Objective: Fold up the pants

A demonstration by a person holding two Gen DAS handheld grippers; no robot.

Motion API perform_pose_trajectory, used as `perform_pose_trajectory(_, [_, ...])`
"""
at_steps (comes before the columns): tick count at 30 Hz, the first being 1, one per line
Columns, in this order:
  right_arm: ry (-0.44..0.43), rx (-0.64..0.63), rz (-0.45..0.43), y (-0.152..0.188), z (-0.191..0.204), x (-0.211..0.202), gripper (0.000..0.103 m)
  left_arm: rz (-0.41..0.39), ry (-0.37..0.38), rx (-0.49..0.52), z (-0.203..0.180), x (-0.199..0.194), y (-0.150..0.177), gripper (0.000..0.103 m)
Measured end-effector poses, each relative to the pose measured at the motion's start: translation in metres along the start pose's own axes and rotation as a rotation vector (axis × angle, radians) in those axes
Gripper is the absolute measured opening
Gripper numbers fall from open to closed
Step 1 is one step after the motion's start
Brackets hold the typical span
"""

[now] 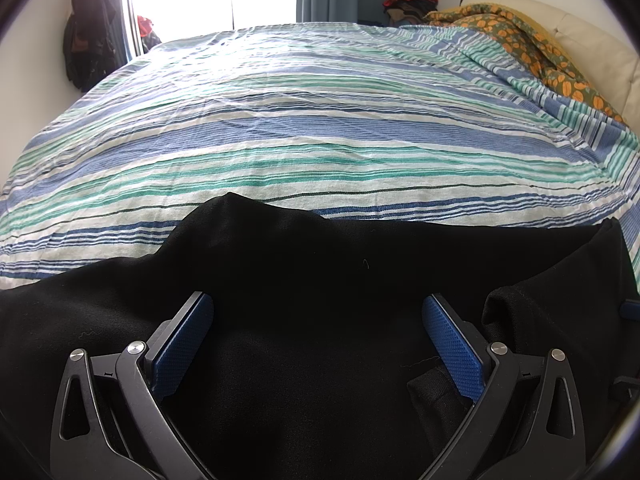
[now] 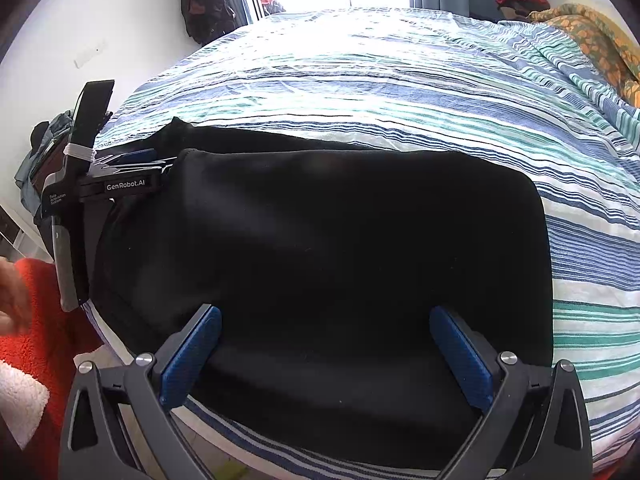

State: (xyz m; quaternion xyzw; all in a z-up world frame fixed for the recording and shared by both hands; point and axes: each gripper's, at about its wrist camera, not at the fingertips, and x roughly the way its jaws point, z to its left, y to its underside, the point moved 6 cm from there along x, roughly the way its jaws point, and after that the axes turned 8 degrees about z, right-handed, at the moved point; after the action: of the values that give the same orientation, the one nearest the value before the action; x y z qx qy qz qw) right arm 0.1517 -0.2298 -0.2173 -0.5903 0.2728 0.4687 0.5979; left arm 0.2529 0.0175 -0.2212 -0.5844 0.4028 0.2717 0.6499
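The black pants [image 2: 320,240] lie folded over on the near edge of the striped bed [image 2: 400,80]. My right gripper [image 2: 325,312] is open, its blue pads wide apart just above the near part of the pants. My left gripper [image 1: 318,300] is open too, low over the black pants [image 1: 300,280], with bunched cloth rising in front of it. In the right wrist view the left gripper [image 2: 132,160] shows at the pants' left end, its fingers lying level against the folded edge.
The striped sheet [image 1: 320,120] covers the rest of the bed. An orange flowered blanket [image 1: 532,40] and a cream headboard [image 1: 592,44] are at the far right. Dark clothes hang on the left wall [image 1: 88,32]. A red rug [image 2: 40,320] lies on the floor at left.
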Motion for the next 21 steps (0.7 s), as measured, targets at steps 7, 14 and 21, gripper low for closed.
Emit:
perform_pose_trajectory(7, [-0.013, 0.006, -0.011, -0.001, -0.002, -0.004, 0.103, -0.002, 0.006, -0.002, 0.001, 0.001, -0.002, 0.103])
perform_pose_trajectory(14, [-0.067, 0.037, -0.041, -0.003, -0.003, -0.014, 0.103, -0.002, 0.002, 0.0, -0.001, 0.0, -0.002, 0.103])
perform_pose_trajectory(21, [-0.053, 0.022, -0.032, -0.004, 0.002, -0.01, 0.103, -0.003, 0.002, 0.0, -0.001, 0.0, -0.002, 0.103])
